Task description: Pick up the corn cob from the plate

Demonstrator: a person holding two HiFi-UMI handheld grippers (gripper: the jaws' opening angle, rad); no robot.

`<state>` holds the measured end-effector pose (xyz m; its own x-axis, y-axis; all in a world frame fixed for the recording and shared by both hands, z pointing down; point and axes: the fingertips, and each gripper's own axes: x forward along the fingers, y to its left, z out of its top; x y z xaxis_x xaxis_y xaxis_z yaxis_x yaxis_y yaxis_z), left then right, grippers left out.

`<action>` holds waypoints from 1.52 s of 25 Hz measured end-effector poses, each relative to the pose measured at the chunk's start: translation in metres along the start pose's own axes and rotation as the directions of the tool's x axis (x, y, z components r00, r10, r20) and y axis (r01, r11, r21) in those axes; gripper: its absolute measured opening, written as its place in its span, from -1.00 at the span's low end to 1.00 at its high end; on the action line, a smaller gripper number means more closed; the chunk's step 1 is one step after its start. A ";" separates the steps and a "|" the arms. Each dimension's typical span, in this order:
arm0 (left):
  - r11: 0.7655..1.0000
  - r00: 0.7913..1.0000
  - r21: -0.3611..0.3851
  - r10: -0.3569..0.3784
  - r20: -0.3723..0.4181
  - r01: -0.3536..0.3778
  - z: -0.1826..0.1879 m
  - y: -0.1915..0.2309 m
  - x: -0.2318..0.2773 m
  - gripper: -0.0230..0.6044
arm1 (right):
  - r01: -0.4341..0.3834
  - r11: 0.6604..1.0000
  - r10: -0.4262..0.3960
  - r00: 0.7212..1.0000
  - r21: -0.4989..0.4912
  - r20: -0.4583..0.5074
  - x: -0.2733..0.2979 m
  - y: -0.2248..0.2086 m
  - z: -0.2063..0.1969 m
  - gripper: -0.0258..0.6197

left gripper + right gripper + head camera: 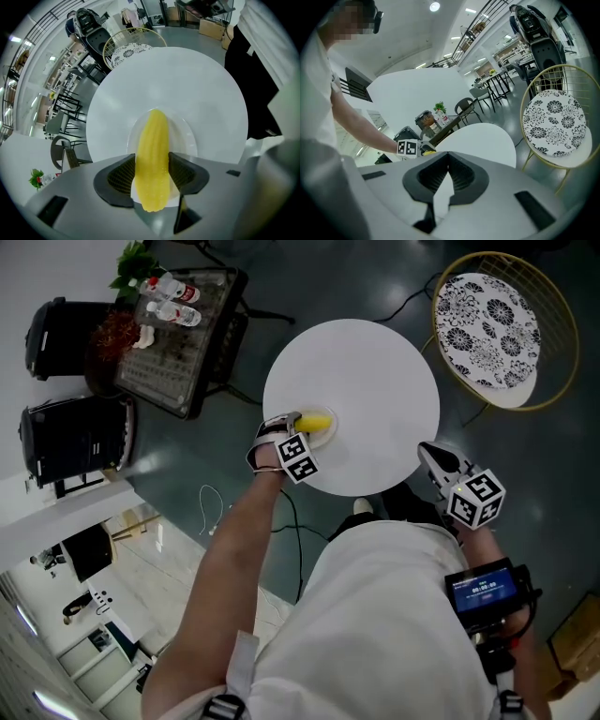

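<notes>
The round white table (375,362) spreads out beyond my left jaws, which point steeply down at it. The chair (487,329) with the patterned cushion stands well past the table's far edge and plays no part.

The plate (187,133) lies on the table right under my left jaws and runs out ahead of them. It is pale and shallow, so I judge its rim won't block a grab from above.

The corn (152,159) lies lengthwise on the plate, its near half between my left jaws and its far tip well ahead of them.

My left gripper (152,173) stands spread wide, with one pad just beside each flank of the corn. I can't see either pad pressing in, so I count this as straddling, not gripping. I judge the jaws sit across the cob's width because that is its narrow way and the ridged pads can bite on the kernels there. The next move calls for closing, then a straight lift. The risk is that the rounded cob rolls or slips out.

My right gripper (447,157) hangs off the table's near edge, jaws closed on nothing, clear of the work.
</notes>
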<state>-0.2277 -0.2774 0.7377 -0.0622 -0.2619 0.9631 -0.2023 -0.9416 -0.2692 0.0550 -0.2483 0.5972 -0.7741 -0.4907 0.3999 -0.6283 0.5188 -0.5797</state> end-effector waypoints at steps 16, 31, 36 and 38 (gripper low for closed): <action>0.961 0.989 -0.268 -0.039 0.140 0.076 0.026 -0.012 -0.033 -0.24 | 0.022 1.000 -0.022 0.998 -0.004 0.058 -0.004 0.004 0.004 -0.90; 0.814 0.937 -0.507 -0.120 0.329 0.282 0.105 -0.011 -0.052 -0.24 | 0.062 0.998 -0.064 0.990 0.018 0.122 -0.010 -0.016 0.003 -0.90; 0.766 0.910 -0.534 -0.160 0.383 0.359 0.127 -0.037 -0.064 -0.24 | 0.097 0.994 -0.103 0.986 0.047 0.132 -0.030 -0.001 -0.013 -0.90; 0.747 0.900 -0.543 -0.173 0.400 0.384 0.131 -0.042 -0.073 -0.24 | 0.106 0.993 -0.113 0.984 0.057 0.134 -0.036 0.010 -0.013 -0.90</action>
<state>-0.0868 -0.2465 0.6794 0.3697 -0.1579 0.9156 -0.7057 -0.6887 0.1662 0.0758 -0.2163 0.5868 -0.6806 -0.6357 0.3641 -0.7017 0.4230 -0.5733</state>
